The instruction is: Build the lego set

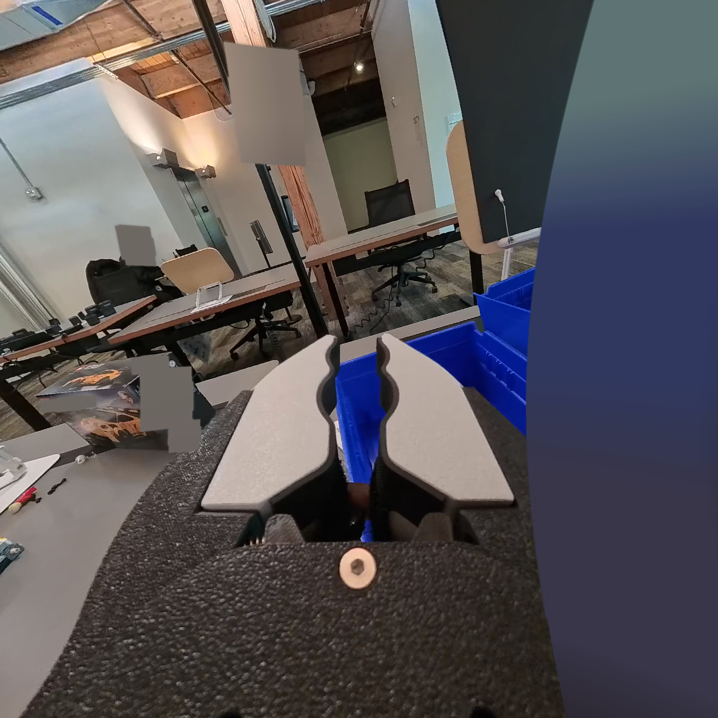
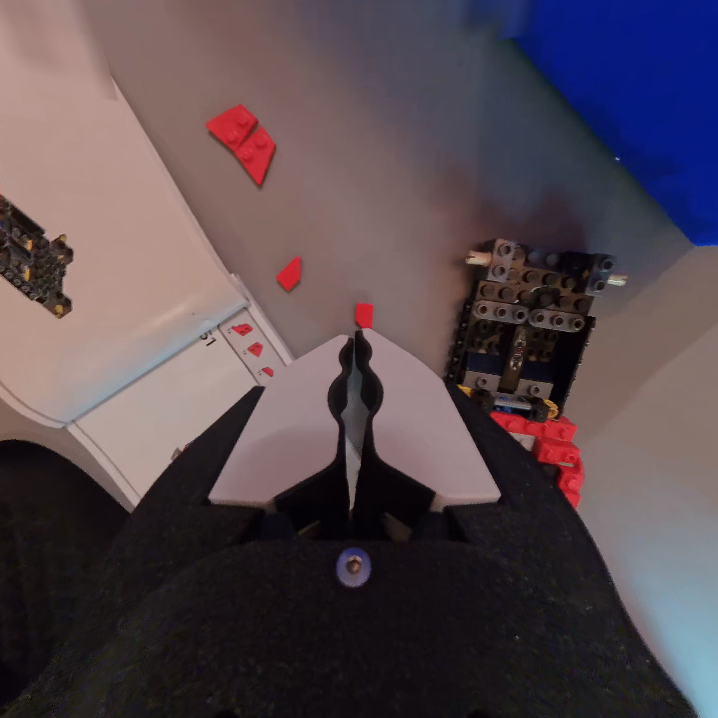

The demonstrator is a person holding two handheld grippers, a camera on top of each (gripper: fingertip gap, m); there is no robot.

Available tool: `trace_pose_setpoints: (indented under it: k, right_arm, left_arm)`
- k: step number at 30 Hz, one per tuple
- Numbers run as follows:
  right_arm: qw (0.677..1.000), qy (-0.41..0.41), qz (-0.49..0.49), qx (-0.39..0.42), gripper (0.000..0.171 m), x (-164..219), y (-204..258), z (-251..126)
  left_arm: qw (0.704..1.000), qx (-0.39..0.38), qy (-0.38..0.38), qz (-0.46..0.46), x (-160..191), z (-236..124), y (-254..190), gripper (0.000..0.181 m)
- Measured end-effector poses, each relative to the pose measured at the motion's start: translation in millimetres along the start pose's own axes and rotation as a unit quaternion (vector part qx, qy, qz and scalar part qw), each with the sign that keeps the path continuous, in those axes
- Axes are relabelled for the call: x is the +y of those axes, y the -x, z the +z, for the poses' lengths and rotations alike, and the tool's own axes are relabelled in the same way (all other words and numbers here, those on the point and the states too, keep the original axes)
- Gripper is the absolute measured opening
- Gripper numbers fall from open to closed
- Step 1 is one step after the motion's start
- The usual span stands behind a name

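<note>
In the right wrist view my right gripper (image 2: 355, 337) is shut, with only a thin slit between its fingers. Its tips sit at the near edge of a small red wedge tile (image 2: 364, 314) lying on the grey table; I cannot tell whether they touch it. A second red tile (image 2: 289, 274) and two joined red wedge plates (image 2: 241, 140) lie farther off. The black and grey chassis build (image 2: 520, 330) with red bricks (image 2: 555, 447) at its near end stands to the right. My left gripper (image 1: 357, 345) is open and empty, raised in front of a blue bin (image 1: 447, 361).
The open white instruction booklet (image 2: 116, 233) lies at the left. A blue bin (image 2: 621, 97) fills the far right corner. In the left wrist view a set box (image 1: 97, 404) stands on the table's far left, with small loose parts (image 1: 27, 495) near it; office desks and chairs lie beyond. My right fingertips sit around 55 cm from my left ones.
</note>
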State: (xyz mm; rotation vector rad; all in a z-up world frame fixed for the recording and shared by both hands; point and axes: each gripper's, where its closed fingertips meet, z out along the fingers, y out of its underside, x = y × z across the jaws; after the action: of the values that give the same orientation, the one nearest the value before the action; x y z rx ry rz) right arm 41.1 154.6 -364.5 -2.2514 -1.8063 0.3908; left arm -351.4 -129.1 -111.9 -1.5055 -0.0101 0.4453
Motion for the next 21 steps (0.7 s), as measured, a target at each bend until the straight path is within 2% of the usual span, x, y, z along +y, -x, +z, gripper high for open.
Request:
trace_pose_setpoints:
  k: [14, 21]
  right_arm:
    - [0.998, -0.002, -0.044, 0.039, 0.002, -18.6, -20.8, 0.1]
    - [0.998, -0.029, -0.064, 0.003, 0.025, -15.6, -4.5, 1.1]
  left_arm:
    - [1.0, -0.003, 0.0, 0.002, 0.8, -1.6, 2.2, 0.017]
    - [1.0, -0.002, -0.001, 0.003, 0.0, -2.0, 1.6, 0.017]
